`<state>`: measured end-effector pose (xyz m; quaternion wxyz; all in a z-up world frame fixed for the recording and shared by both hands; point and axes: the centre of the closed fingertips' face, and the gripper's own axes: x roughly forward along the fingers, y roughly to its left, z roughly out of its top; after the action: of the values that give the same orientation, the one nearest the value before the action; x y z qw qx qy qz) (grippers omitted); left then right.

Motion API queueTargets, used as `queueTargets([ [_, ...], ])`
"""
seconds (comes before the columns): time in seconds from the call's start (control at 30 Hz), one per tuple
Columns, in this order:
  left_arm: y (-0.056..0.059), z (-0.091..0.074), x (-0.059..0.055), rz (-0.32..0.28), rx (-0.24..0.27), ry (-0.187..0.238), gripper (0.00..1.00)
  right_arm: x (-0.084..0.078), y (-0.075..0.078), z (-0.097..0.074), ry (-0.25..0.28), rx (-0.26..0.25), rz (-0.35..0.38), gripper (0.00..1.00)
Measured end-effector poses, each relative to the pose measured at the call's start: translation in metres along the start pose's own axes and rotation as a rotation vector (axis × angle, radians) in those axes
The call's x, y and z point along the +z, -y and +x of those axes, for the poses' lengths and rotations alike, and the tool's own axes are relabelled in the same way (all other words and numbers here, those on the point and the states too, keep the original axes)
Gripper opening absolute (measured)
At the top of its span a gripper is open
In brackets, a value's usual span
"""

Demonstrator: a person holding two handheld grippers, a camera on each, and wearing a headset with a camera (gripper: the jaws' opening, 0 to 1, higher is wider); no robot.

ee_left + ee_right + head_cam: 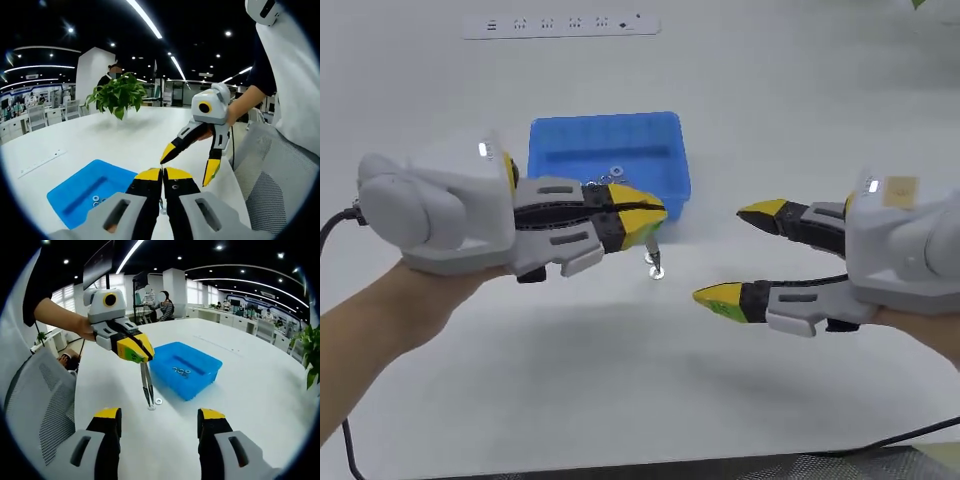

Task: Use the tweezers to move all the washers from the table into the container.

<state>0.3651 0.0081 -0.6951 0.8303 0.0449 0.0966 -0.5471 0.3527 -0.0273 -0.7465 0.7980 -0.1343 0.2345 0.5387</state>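
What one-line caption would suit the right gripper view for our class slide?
Left gripper holds tweezers tip-down by a washer beside the blue container.

Site: open-plan office; you're at a long white table. Evidence: ceiling strip lights + recessed spots; rows of desks w/ chairs in bkgd; mesh office chair beside you; potted plant; power strip on tabletop; people seated at far desks.
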Motion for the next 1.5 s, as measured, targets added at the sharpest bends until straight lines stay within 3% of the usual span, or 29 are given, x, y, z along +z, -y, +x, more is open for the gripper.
queueTargets([
  [0.5,0.003,-0.001,-0.007,-0.002,-0.013,-0.015,0.05,-0.005,-0.007,0.005,-0.002,0.023,0.035,0.67],
  [0.87,0.002,0.0,-0.005,-0.002,-0.02,-0.011,0.05,-0.007,-0.009,0.004,-0.005,0.031,0.046,0.67],
  [1.07,0.009,-0.004,-0.006,-0.002,-0.049,-0.032,0.05,-0.003,-0.009,0.005,0.004,0.034,0.049,0.66],
  [1.5,0.01,-0.003,-0.005,0.005,-0.044,-0.038,0.05,-0.003,-0.013,0.006,0.004,0.041,0.048,0.66],
])
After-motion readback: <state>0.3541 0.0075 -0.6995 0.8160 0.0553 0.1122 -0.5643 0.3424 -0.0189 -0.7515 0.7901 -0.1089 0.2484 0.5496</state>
